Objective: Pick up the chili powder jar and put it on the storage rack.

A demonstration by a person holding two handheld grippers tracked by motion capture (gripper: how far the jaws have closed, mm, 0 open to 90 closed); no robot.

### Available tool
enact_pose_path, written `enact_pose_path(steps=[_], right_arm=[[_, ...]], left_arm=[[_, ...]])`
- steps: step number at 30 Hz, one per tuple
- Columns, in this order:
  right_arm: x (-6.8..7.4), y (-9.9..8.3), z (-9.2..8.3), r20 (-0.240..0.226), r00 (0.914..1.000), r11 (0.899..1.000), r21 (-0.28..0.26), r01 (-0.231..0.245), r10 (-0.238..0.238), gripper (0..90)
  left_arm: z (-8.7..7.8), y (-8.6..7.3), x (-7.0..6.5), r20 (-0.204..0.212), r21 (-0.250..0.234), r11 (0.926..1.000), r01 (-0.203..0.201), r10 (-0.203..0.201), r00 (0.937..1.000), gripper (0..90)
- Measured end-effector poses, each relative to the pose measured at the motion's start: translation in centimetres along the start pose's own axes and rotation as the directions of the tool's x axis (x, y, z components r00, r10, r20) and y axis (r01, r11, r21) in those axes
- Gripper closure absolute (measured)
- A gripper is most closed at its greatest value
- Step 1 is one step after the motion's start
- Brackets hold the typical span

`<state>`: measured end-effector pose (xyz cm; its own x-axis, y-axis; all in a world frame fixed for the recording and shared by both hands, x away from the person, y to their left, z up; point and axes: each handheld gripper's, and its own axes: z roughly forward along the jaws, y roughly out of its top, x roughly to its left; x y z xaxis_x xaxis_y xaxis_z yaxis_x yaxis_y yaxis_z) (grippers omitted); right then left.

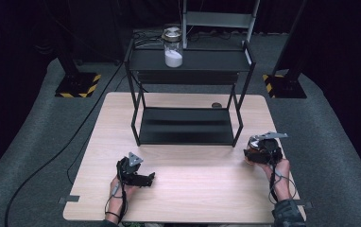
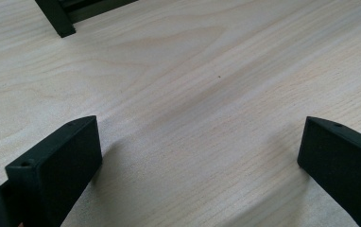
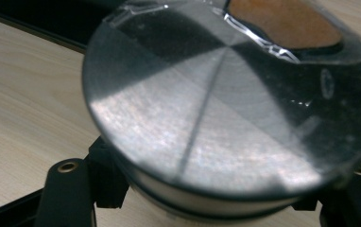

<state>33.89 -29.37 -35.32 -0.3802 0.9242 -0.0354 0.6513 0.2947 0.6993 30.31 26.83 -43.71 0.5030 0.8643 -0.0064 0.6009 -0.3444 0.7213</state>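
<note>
Holding a round metal lid point(image 3: 226, 113) between the fingers of my right gripper point(image 1: 262, 147), I have that hand low over the right side of the bench point(image 1: 188, 189), just off the front right leg of the black shelf rack point(image 1: 188, 94). In the right gripper view the lid's brushed top faces the camera, tilted, with the fingers point(image 3: 70, 189) pressed against its rim on both sides; a pale band runs under the rim, and a shiny reflection with an orange-brown patch sits at its far edge, which I cannot make out clearly. My left gripper point(image 1: 141, 177) rests near the front left of the bench, pointing toward the right, and it carries nothing. In the left gripper view its two black fingers point(image 2: 55, 165) stand wide apart over bare pale wood, with one foot of the rack point(image 2: 58, 19) in the upper left corner. On the rack's top shelf, toward its left half, stands a glass jar point(image 1: 173, 47) with white powder in the bottom; its mouth looks open, though at this distance it is hard to be sure. The rack's lower shelf lies dark and flat just above the bench. A small dark round spot point(image 1: 216, 105) sits on the bench behind the rack's right side. My two grippers are well apart, one at each side of the bench front.
</note>
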Motion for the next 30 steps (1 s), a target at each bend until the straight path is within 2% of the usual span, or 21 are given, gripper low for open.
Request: enact_pose_path(steps=[12, 30], right_arm=[[0.6, 2.4, -0.2, -0.031, 0.9986, 0.998, 0.047, 0.044, -0.043, 31.1], [0.7, 5.5, -0.4, -0.112, 0.9913, 0.993, 0.085, 0.079, -0.07, 31.1]], left_arm=[[0.0, 0.0, 0.0, 0.0, 0.0, 1.0, 0.0, 0.0, 1.0, 0.0], [-0.1, -0.1, 0.0, -0.002, -0.002, 1.0, 0.0, 0.0, 1.0, 0.2]])
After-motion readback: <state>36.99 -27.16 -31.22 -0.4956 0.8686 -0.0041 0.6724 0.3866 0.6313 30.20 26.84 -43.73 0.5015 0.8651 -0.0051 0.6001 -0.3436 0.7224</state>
